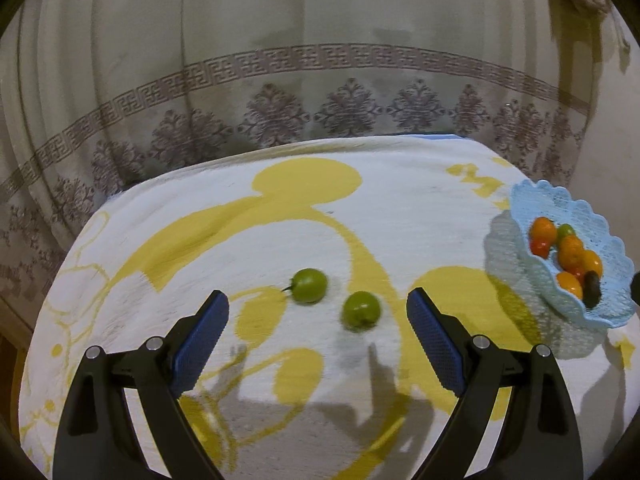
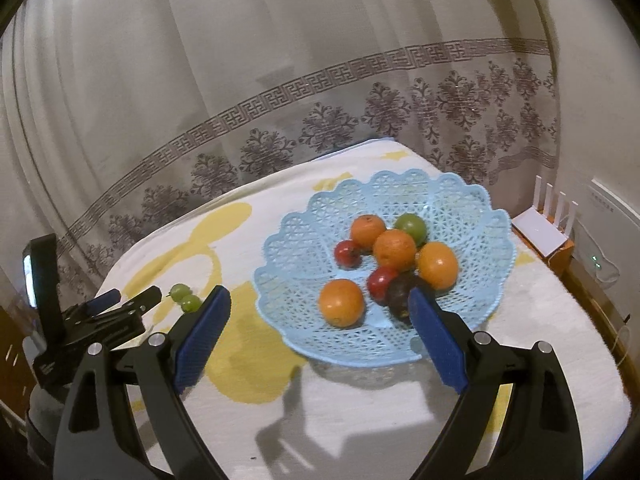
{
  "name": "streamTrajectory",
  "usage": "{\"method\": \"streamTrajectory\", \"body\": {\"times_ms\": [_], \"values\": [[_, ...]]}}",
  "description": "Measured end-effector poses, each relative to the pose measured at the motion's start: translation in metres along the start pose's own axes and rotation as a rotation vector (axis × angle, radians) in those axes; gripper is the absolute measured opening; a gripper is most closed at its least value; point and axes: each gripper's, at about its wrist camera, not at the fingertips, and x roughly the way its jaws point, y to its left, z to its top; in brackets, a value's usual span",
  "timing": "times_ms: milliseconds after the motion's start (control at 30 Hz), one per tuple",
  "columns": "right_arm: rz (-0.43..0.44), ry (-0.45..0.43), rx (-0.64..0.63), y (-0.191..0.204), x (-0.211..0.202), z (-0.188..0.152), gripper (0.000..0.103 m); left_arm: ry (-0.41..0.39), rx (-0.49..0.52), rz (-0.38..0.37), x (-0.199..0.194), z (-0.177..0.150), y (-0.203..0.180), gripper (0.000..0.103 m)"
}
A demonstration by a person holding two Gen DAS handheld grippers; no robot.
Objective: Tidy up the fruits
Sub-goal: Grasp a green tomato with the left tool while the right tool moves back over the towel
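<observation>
Two green fruits lie on the white and yellow cloth: one with a stem and one closer to me. My left gripper hangs open just short of them, nothing between its blue pads. A light blue lace basket holds several oranges, two red fruits, a green fruit and a dark fruit. My right gripper stands open in front of the basket, empty. The left gripper and the two green fruits show at the left of the right wrist view.
The cloth-covered table ends at a patterned curtain behind. The basket sits at the table's right side in the left wrist view. A white router stands on a wooden ledge right of the table.
</observation>
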Motion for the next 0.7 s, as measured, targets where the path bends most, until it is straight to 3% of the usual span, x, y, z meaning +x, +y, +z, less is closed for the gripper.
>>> {"method": "streamTrajectory", "body": {"times_ms": [400, 700], "values": [[0.019, 0.002, -0.105, 0.035, 0.007, -0.009, 0.092, 0.071, -0.085, -0.017, 0.031, 0.005, 0.027, 0.089], [0.026, 0.022, -0.136, 0.045, 0.017, -0.016, 0.092, 0.137, -0.109, -0.075, 0.059, 0.012, 0.025, 0.064]]}}
